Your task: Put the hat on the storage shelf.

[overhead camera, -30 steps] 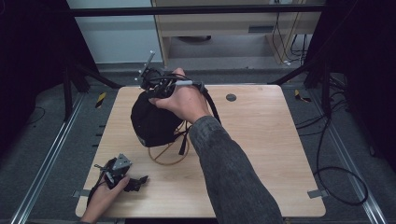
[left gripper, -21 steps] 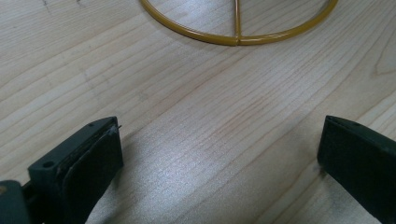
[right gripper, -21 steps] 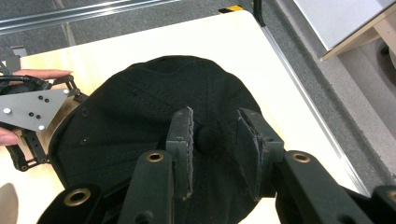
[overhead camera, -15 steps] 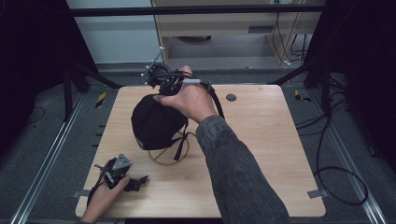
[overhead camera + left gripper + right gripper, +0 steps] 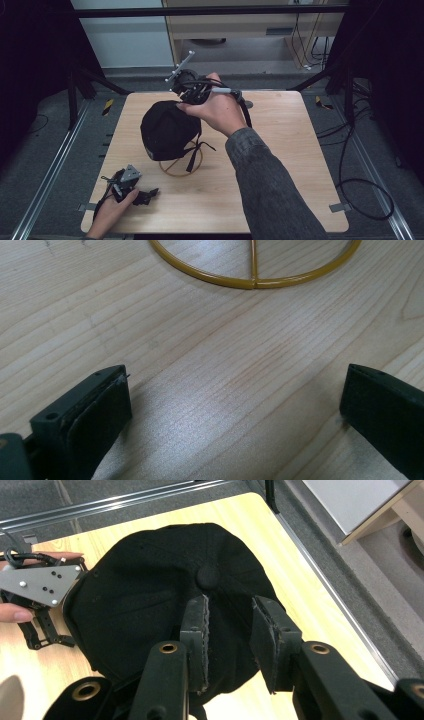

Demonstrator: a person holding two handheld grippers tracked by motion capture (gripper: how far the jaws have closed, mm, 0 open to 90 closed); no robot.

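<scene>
A black cap point(image 5: 167, 130) sits on a yellow wire stand point(image 5: 177, 169) in the middle of the wooden table point(image 5: 290, 150). My right gripper point(image 5: 182, 100) hovers at the cap's far top edge and tilts down at it. In the right gripper view its jaws stand a little apart just above the cap's crown point(image 5: 150, 595), below the top button, with nothing pinched. My left gripper point(image 5: 149, 194) rests on the table at the front left. It is wide open point(image 5: 235, 385), with bare wood between the jaws and the stand's ring point(image 5: 255, 282) ahead.
A small dark hole point(image 5: 248, 104) marks the table's far side. Metal rails point(image 5: 55, 160) run along the floor on both sides, with cables point(image 5: 360, 190) at the right. A wooden cabinet point(image 5: 240, 30) stands beyond the table.
My right gripper has drawn up and toward the far right, off the cap's crown. The cap stays on its stand. The left gripper has not moved.
</scene>
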